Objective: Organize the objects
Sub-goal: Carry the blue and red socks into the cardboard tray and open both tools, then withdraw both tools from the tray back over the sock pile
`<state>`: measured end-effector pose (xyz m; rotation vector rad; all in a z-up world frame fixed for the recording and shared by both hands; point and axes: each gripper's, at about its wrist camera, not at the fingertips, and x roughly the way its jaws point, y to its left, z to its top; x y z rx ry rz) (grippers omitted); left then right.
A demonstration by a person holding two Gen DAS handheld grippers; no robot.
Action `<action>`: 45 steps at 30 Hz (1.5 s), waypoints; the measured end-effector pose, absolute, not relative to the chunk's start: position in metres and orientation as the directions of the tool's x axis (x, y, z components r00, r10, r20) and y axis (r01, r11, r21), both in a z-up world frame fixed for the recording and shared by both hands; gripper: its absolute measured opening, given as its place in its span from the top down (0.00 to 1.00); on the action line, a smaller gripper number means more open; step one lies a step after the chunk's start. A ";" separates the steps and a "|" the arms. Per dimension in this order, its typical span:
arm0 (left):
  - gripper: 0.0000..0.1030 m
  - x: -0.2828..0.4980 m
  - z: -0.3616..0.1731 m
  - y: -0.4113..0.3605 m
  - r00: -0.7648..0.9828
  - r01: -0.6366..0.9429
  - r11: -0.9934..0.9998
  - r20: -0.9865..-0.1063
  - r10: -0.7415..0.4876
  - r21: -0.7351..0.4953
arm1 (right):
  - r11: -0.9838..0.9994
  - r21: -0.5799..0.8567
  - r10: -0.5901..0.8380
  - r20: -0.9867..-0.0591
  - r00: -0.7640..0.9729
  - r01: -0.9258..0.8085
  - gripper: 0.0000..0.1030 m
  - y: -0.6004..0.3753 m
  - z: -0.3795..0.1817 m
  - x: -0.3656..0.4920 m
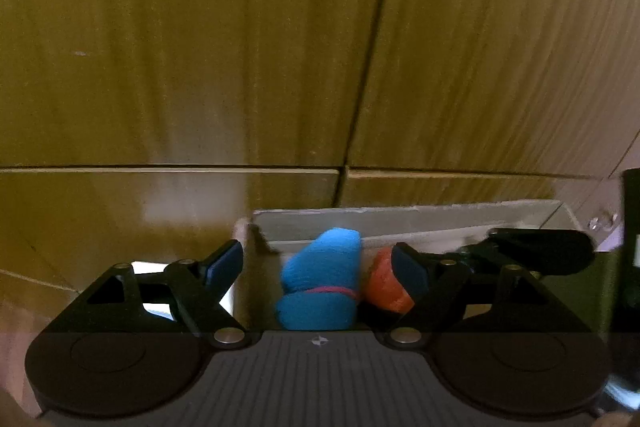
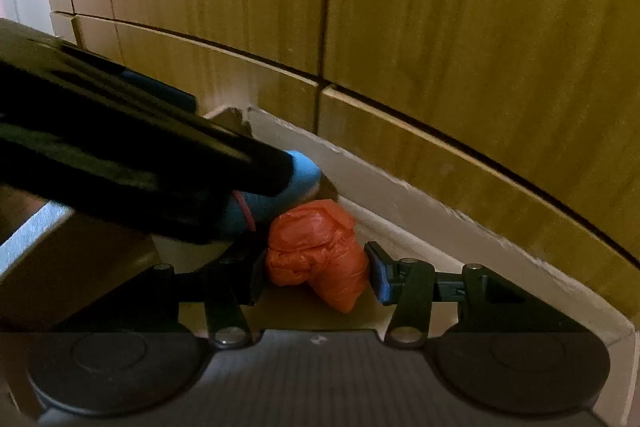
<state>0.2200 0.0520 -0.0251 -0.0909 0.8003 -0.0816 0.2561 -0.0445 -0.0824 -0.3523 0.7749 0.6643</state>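
A blue bundle (image 1: pixel 320 283) tied with a pink band lies inside an open cardboard box (image 1: pixel 400 223). My left gripper (image 1: pixel 320 267) is open, its fingers wide on either side of the blue bundle without touching it. An orange plastic bundle (image 2: pixel 320 251) lies beside the blue one (image 2: pixel 296 179) in the box's corner; it also shows in the left wrist view (image 1: pixel 384 287). My right gripper (image 2: pixel 316 275) has its fingers close on both sides of the orange bundle. The left gripper's black body (image 2: pixel 120 163) covers most of the blue bundle in the right wrist view.
Wooden cabinet doors (image 1: pixel 200 47) stand right behind the box. The box's pale wall (image 2: pixel 400 195) runs along the cabinet (image 2: pixel 480 27). A dark green object (image 1: pixel 632 235) stands at the far right.
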 end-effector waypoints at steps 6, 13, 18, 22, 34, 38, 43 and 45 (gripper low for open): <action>0.16 0.194 -0.006 0.084 0.723 0.017 0.986 -0.679 -0.125 -0.163 | 0.732 -0.062 0.419 -0.745 0.520 -0.678 0.53 -0.024 -0.085 0.262; 0.15 0.142 0.008 0.105 0.730 0.042 0.991 -0.673 -0.114 -0.124 | 0.746 -0.079 0.394 -0.748 0.534 -0.661 0.37 -0.027 -0.086 0.260; 0.15 0.102 0.001 0.118 0.714 0.052 0.994 -0.692 -0.107 -0.100 | 0.753 -0.091 0.378 -0.751 0.541 -0.652 0.35 -0.019 -0.087 0.255; 0.15 0.082 0.000 0.122 0.702 0.044 0.993 -0.703 -0.112 -0.114 | 0.751 -0.098 0.369 -0.758 0.538 -0.653 0.35 -0.015 -0.082 0.243; 0.14 0.051 -0.017 0.106 0.678 0.048 0.993 -0.727 -0.110 -0.105 | 0.753 -0.118 0.363 -0.746 0.559 -0.647 0.34 -0.024 -0.050 0.208; 0.14 0.046 -0.013 0.099 0.684 0.046 0.994 -0.722 -0.105 -0.100 | 0.761 -0.107 0.373 -0.734 0.567 -0.639 0.30 -0.034 -0.038 0.190; 0.13 0.043 -0.001 0.088 0.702 0.061 0.994 -0.705 -0.105 -0.087 | 0.770 -0.110 0.373 -0.722 0.583 -0.628 0.29 -0.051 -0.022 0.165; 0.12 0.041 0.006 0.082 0.712 0.071 0.994 -0.694 -0.107 -0.081 | 0.777 -0.105 0.376 -0.714 0.591 -0.621 0.29 -0.067 -0.010 0.149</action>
